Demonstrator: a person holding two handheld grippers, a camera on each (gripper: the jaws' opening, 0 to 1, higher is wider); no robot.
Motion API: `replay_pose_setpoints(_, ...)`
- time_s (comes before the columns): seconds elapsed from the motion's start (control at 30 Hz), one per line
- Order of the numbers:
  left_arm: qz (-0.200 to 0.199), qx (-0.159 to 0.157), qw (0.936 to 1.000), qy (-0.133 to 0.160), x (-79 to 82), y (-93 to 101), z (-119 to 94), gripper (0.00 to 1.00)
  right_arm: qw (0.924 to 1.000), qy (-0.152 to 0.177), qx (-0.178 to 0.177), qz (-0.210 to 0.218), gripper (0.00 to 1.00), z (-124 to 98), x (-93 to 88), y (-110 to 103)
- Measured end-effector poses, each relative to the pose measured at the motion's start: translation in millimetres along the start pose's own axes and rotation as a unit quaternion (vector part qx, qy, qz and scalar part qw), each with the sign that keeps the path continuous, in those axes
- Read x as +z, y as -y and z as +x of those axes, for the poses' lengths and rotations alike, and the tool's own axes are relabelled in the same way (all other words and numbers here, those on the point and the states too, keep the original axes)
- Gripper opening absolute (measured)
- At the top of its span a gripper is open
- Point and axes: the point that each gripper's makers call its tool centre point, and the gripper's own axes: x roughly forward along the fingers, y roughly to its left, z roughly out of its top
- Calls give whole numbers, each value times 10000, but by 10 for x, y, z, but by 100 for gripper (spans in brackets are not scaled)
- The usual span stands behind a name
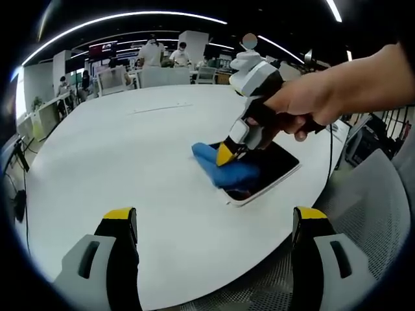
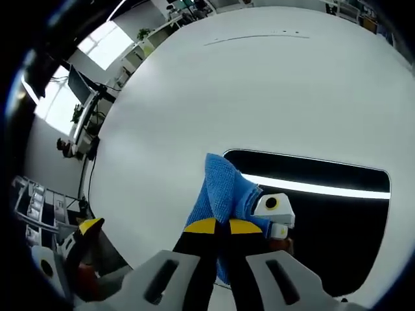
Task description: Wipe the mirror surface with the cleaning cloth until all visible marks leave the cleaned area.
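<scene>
Right gripper view: bunched blue cloth (image 2: 224, 194) on seemingly mark-free mirror (image 2: 324, 214).

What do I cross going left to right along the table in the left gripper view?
Bare table → blue cloth, pinched by the right gripper → mirror → the hand holding that gripper, above the mirror's right end.

Crumpled blue cloth (image 1: 228, 170) on flat mirror (image 1: 275, 170)
</scene>
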Motion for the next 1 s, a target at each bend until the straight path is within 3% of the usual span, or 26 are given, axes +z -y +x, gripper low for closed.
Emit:
replay_pose_setpoints(0.3, 14, 3, 10000, 0, 6, 7, -12, 99, 9999, 22, 45, 117, 0, 32, -1, 14)
replay_pose_setpoints(0.4, -35, 20, 10000, 15, 8, -5, -23, 99, 10000, 32, 57, -47, 0, 27, -3, 23)
replay_pose_setpoints(0.57, -7, -9, 10000, -17, -1, 8, -18, 99, 9998, 54, 145, 148, 0, -15, -18, 95)
replay_pose_setpoints(1.0, 21, 16, 10000, -78, -23, 1, -17, 99, 9999, 84, 120, 89, 0, -121, -79, 294)
